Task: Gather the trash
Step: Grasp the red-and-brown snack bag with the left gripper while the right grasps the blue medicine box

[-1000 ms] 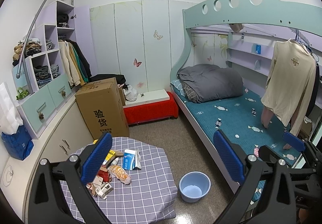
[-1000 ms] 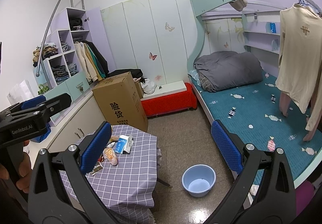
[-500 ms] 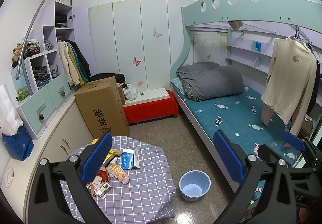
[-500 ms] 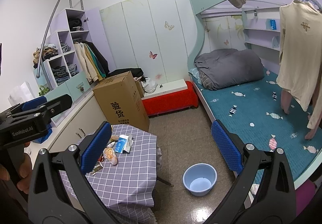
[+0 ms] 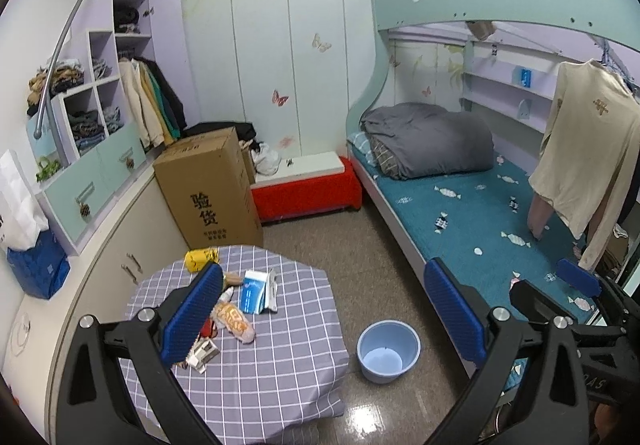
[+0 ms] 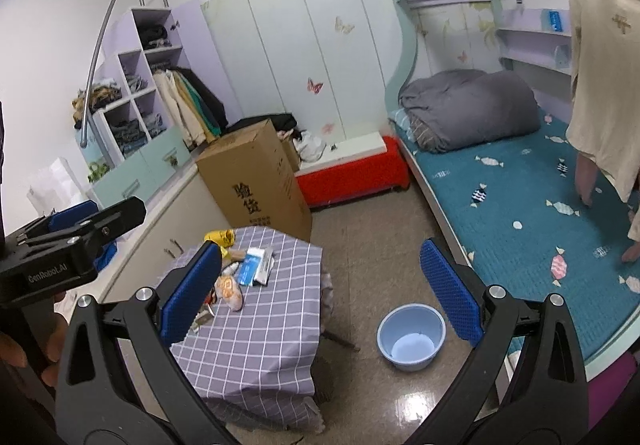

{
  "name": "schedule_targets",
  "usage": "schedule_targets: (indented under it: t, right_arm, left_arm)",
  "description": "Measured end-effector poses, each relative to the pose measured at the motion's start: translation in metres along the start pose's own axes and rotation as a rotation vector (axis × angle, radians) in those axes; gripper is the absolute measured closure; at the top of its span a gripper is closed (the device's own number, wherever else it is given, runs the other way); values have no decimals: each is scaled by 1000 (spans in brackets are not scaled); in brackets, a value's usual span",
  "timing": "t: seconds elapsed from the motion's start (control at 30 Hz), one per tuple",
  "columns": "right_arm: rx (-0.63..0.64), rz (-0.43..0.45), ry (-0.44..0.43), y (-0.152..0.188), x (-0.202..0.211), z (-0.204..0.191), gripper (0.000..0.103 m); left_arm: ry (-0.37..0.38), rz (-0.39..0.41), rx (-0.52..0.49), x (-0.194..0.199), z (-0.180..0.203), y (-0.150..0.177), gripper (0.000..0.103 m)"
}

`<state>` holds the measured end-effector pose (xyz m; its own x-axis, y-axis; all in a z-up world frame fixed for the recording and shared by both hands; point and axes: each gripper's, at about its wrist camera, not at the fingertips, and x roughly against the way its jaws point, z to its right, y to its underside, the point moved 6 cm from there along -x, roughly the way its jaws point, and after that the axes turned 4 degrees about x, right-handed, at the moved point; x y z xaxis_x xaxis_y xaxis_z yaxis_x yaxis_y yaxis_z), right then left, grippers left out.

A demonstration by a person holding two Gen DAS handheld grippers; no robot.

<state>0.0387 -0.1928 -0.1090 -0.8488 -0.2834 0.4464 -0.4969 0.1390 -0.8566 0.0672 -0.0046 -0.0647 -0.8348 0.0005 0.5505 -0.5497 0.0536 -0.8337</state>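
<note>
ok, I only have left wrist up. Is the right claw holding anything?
Observer: No. The right claw is wide open, with nothing between its pads.
Operator: What's under the tablecloth? It hides everything here.
Observer: A dark table leg sticks out below the cloth's edge, toward the blue basin.
Operator: Can you see the left claw from outside?
Observer: Yes, side-on at the frame's left. A hand shows below it at the lower left edge.
</note>
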Motion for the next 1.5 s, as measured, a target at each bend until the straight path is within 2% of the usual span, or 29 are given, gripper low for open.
schedule_targets:
  t: [0.23,0.33,0.43,0.6,0.8,0.87,0.93,1.13,1.27,1.5]
  right_arm:
    - [-7,-89,-36,10,-43,-15,6]
    - [4,-138,-59,16,-69,-30,6]
    - [25,-192,-78,25,-102,-49,6]
    - [34,-332,-109,50,-170,-85,6]
    - [48,-477,-98,83,-251,-123,6]
    - [51,-512,-93,91,-276,-134,6]
    - [55,-528,-87,96,-296,-143,6]
    - [43,-564,-54,101,-346,-159,6]
    - [25,-581,-25,104,-370,-157,6]
    - [-1,-618,24,116,-409,-156,6]
  left_arm:
    - [-44,-107,34,-31,-27,19,4]
    - [-53,-180,66,-53,-50,32,4]
    - [-73,-257,108,-81,-82,47,4]
    - [-98,-380,184,-130,-140,78,4]
    - [-126,-545,261,-196,-220,115,4]
    - [-128,-573,290,-209,-240,122,5]
    - [-130,-596,306,-226,-258,126,5]
    - [-115,-656,453,-282,-307,128,5]
    - [-114,-693,527,-321,-324,131,5]
    - [-109,-765,540,-372,-333,152,8]
